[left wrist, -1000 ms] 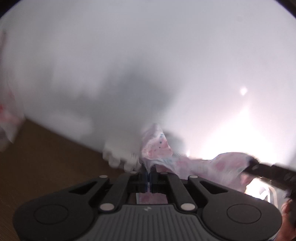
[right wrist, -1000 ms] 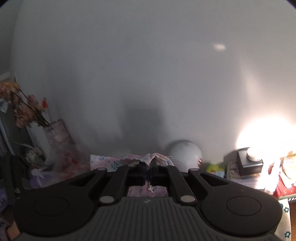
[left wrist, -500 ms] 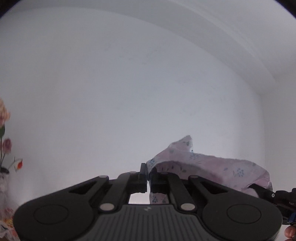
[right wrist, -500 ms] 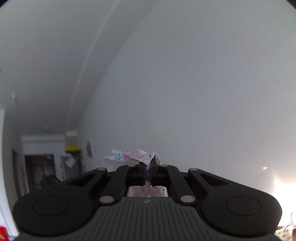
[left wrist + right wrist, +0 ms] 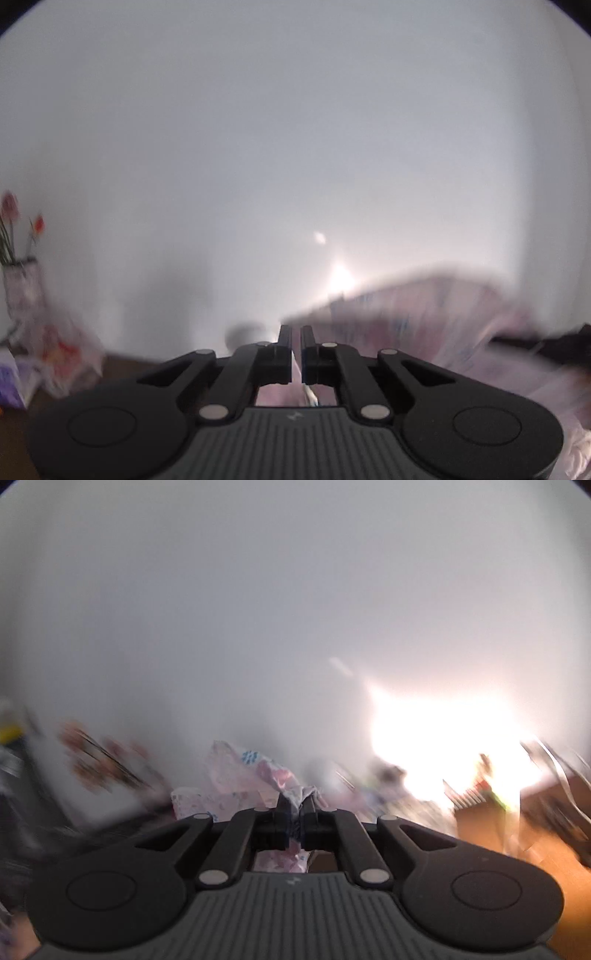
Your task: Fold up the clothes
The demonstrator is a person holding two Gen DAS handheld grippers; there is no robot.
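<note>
A pink garment with small blue flowers is held between both grippers, up in the air in front of a white wall. In the left wrist view my left gripper (image 5: pixel 296 334) is shut on the cloth, and the garment (image 5: pixel 424 317) stretches blurred to the right toward the other gripper's dark shape (image 5: pixel 561 341). In the right wrist view my right gripper (image 5: pixel 295 806) is shut on a bunched edge of the garment (image 5: pixel 251 775), which spreads to the left.
A vase of flowers (image 5: pixel 22 284) stands at the far left on a brown table (image 5: pixel 74 380). A bright lamp glare (image 5: pixel 443 738) and cluttered items sit at the right over an orange-brown surface (image 5: pixel 554 886). Both views are motion-blurred.
Both grippers swung up to face wall and ceiling half a second ago, then tilted back down; the table's objects are in view again. Both still hold the garment.
</note>
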